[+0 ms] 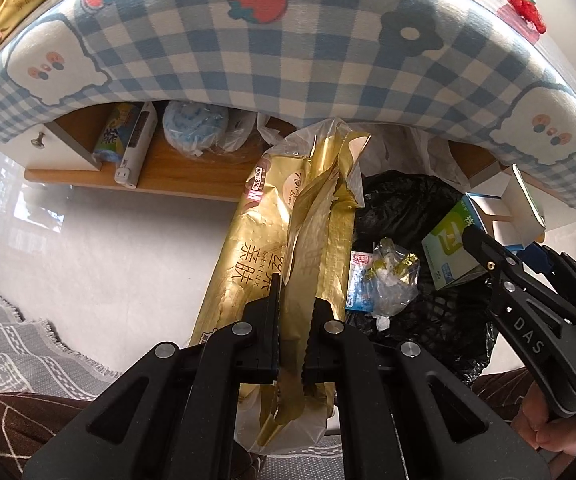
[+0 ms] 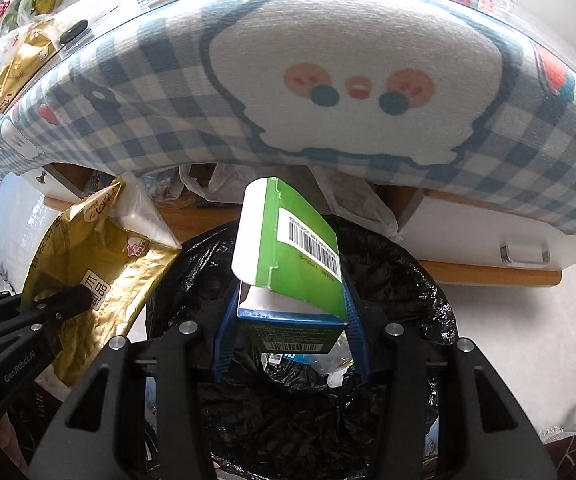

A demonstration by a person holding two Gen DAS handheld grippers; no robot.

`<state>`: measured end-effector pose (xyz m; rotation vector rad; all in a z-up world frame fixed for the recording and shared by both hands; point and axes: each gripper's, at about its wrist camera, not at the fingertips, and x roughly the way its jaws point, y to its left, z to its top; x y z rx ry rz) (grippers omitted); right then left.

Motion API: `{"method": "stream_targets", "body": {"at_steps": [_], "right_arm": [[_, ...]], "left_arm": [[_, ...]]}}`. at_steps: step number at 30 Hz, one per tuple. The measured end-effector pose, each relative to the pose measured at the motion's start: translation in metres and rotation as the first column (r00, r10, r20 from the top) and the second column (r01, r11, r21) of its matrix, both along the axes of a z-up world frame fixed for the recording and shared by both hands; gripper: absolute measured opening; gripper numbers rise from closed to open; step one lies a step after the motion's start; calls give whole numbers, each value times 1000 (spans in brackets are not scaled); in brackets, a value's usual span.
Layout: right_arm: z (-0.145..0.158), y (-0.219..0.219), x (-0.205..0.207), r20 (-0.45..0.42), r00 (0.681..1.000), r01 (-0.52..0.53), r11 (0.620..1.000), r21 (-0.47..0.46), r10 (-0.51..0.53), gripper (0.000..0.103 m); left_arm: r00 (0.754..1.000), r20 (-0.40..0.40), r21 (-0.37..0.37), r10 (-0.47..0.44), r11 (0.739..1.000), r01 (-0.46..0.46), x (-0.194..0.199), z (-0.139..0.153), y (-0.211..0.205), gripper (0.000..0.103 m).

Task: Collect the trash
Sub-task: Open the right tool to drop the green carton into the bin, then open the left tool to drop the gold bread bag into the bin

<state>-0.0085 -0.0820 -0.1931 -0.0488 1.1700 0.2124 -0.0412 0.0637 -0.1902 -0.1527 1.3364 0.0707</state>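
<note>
The left gripper has its fingers clamped on a gold wrapper; the right gripper clamps a green carton above the black trash bag.

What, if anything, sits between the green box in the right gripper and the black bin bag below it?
Nothing visible. The green box, clamped in the right gripper, hangs directly over the open black bin bag. The gold wrapper in the left gripper stays off to the side.

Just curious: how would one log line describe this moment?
left gripper: holds gold wrapper | right gripper: holds green box | both over bin bag
</note>
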Motion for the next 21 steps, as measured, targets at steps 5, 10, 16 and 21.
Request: {"method": "stream_targets", "body": {"at_steps": [5, 10, 16, 21], "right_arm": [[4, -1, -2, 12, 1000, 6, 1000, 0, -6, 51], [12, -6, -6, 35, 999, 11, 1000, 1, -11, 64], [27, -23, -12, 71, 997, 35, 999, 4, -35, 81], [35, -48, -15, 84, 994, 72, 997, -1, -72, 90]], "left_arm": [[1000, 2, -8, -6, 1000, 6, -3, 2, -2, 5], [1000, 16, -17, -10, 1000, 10, -5, 9, -8, 5], [999, 34, -15, -18, 1000, 18, -5, 16, -22, 5], [998, 46, -19, -30, 999, 31, -4, 17, -37, 5]]}}
